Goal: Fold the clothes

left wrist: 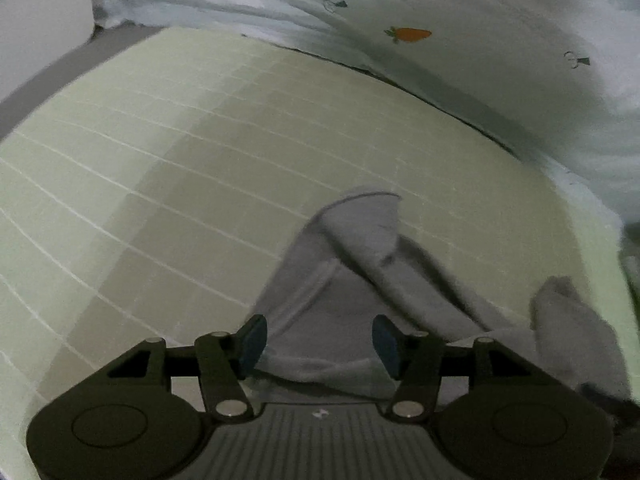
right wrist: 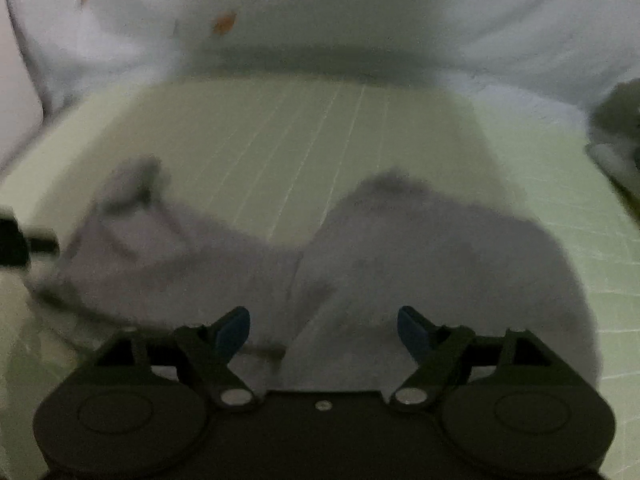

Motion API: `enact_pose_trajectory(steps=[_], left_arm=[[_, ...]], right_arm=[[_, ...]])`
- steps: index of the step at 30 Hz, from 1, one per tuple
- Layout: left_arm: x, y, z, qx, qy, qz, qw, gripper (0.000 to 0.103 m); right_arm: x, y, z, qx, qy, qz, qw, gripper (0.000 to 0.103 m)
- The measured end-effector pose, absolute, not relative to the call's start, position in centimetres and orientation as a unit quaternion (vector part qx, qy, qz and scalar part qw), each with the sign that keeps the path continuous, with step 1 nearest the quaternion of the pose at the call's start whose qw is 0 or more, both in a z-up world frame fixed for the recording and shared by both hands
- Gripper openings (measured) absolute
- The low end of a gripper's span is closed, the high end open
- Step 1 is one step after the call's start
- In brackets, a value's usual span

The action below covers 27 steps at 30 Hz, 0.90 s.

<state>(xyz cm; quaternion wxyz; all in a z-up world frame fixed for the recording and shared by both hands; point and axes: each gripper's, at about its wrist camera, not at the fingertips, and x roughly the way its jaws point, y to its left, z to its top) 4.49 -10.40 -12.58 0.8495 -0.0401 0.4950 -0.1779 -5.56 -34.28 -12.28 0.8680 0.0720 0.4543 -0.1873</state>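
A grey garment [left wrist: 344,280] lies rumpled on a pale green sheet with a white grid [left wrist: 160,160]. Its folds rise in a peak ahead of my left gripper [left wrist: 320,340], which hovers over the cloth with its blue pads apart and nothing pinched between them. The right wrist view is blurred. There the same grey garment [right wrist: 420,248] spreads in two lumps below my right gripper [right wrist: 324,330], whose jaws stand wide apart over the fabric without pressing on it. A dark piece of the other gripper [right wrist: 16,240] shows at the left edge.
A pale quilt with small carrot prints [left wrist: 408,35] is bunched along the far side of the bed. A white wall [left wrist: 44,20] and a grey bed edge [left wrist: 72,56] lie at the far left. A dark object [right wrist: 620,120] sits at the right edge, blurred.
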Motion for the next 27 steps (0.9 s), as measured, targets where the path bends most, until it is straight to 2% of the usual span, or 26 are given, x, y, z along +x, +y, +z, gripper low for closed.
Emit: enact_pose_trajectory(steps=[2, 4, 5, 6, 8, 15, 20, 22, 26, 27], left_arm=[[4.0, -10.5, -12.7, -0.042, 0.5, -0.187, 0.844, 0.063], [3.8, -10.9, -13.2, -0.029, 0.506, -0.192, 0.84, 0.063], [3.8, -11.1, -13.5, -0.021, 0.509, -0.193, 0.839, 0.063], [3.7, -11.3, -13.7, -0.014, 0.512, -0.193, 0.837, 0.063], [3.6, -11.3, -14.0, -0.012, 0.518, -0.19, 0.834, 0.063], [3.6, -11.9, -13.9, -0.003, 0.518, -0.186, 0.835, 0.063], [3.9, -12.7, -13.7, 0.016, 0.515, -0.179, 0.839, 0.063], [3.9, -13.0, -13.5, 0.024, 0.512, -0.175, 0.841, 0.065], [4.4, -13.2, -13.1, 0.027, 0.51, -0.166, 0.844, 0.069], [4.6, -13.3, -13.0, 0.025, 0.51, -0.164, 0.844, 0.069]], right_arm=[[-5.5, -33.8, -13.2, 0.051, 0.468, -0.195, 0.86, 0.082], [-6.2, -34.0, -12.8, 0.06, 0.461, -0.205, 0.861, 0.054], [-6.7, -34.4, -12.3, 0.074, 0.452, -0.21, 0.864, 0.026], [-7.4, -35.2, -11.7, 0.093, 0.442, -0.215, 0.866, 0.01], [-9.2, -36.9, -10.0, 0.118, 0.417, -0.235, 0.87, 0.008], [-18.0, -44.8, -3.9, 0.175, 0.333, -0.35, 0.858, 0.006], [-23.8, -51.5, -4.0, 0.14, 0.338, -0.486, 0.794, 0.009], [-25.4, -53.5, -4.6, 0.117, 0.367, -0.534, 0.753, 0.015], [-25.1, -52.9, -5.1, 0.026, 0.395, -0.554, 0.732, 0.056], [-24.6, -52.4, -5.2, 0.018, 0.394, -0.544, 0.741, 0.058]])
